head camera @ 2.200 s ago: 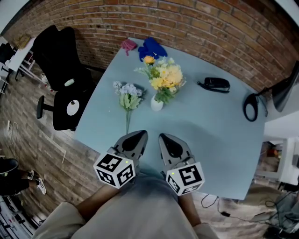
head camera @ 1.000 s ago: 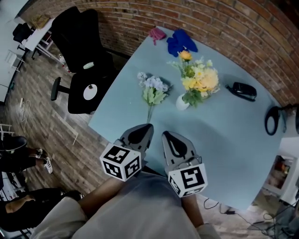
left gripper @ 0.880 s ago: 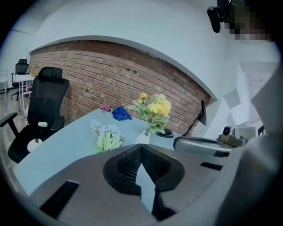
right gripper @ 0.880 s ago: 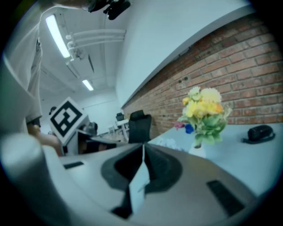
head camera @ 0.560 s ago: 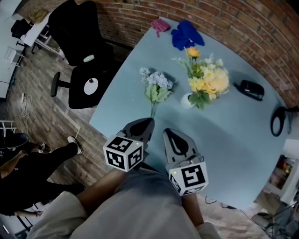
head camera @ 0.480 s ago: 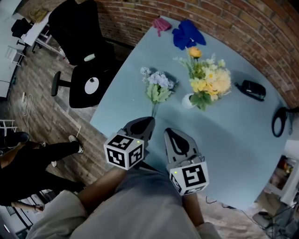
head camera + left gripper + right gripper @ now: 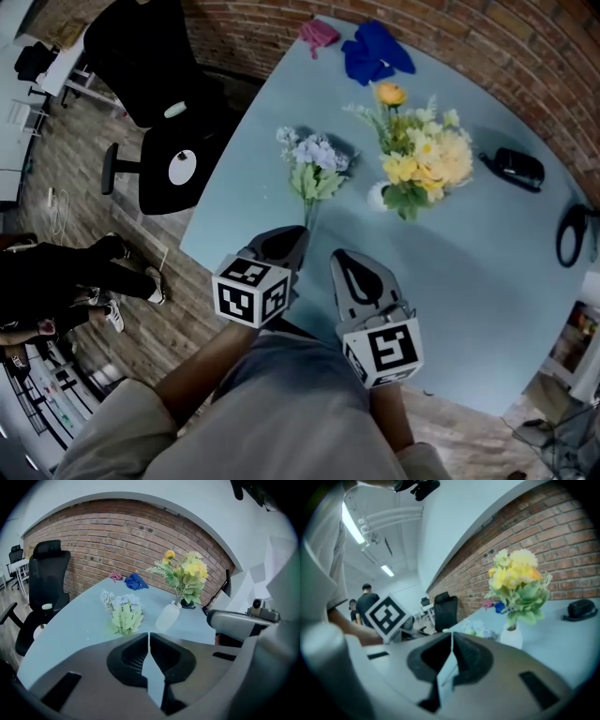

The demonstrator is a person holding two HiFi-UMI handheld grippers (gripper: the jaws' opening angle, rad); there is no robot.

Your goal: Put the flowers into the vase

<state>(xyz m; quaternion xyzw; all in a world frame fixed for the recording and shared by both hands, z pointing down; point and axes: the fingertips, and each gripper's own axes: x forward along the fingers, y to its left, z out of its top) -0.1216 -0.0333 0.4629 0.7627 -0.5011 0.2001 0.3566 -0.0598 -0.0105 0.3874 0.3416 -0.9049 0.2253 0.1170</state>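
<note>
We are holding the left gripper (image 7: 298, 231) and right gripper (image 7: 337, 255) side by side at the near edge of the blue table (image 7: 469, 281), both clenched shut and empty. A loose pale flower bunch (image 7: 314, 164) is lying just ahead of the left gripper, beside the white vase (image 7: 379, 196) bearing yellow flowers (image 7: 427, 157).
</note>
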